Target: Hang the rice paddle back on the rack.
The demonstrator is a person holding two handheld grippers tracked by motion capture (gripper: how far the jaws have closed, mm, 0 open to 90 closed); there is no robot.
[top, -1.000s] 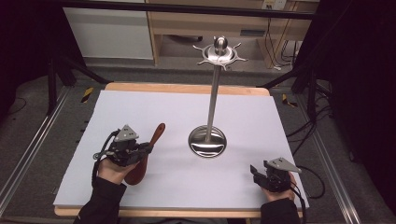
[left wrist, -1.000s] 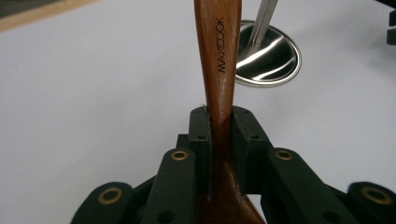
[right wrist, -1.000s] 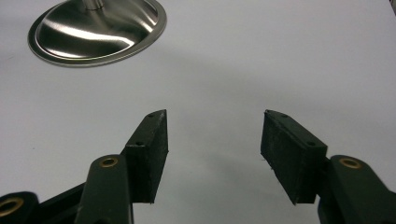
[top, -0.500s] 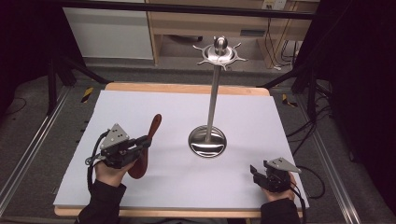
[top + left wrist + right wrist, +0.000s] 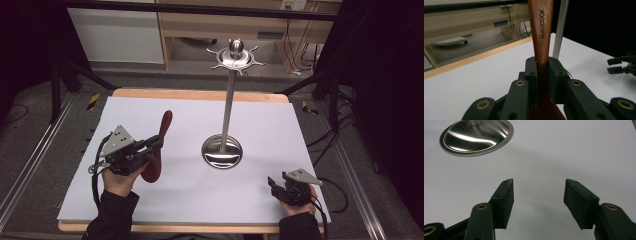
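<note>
Spoon [image 5: 159, 145] handle now tips up off the table, pinched in the left gripper [image 5: 150, 149], ready for the stand [image 5: 223, 150]; right gripper [image 5: 274, 184] waits with jaws spread near the table's edge

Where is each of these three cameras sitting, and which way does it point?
High view: above the person's side, looking forward and down on the table; both forearms, left gripper and right gripper show.
Left gripper view: rides that gripper, looking along its fingers clamped on the wooden spoon.
Right gripper view: rides that gripper, looking down at bare table past open fingers.
Shared: the steel stand, whose base shows in high and right gripper views.
</note>
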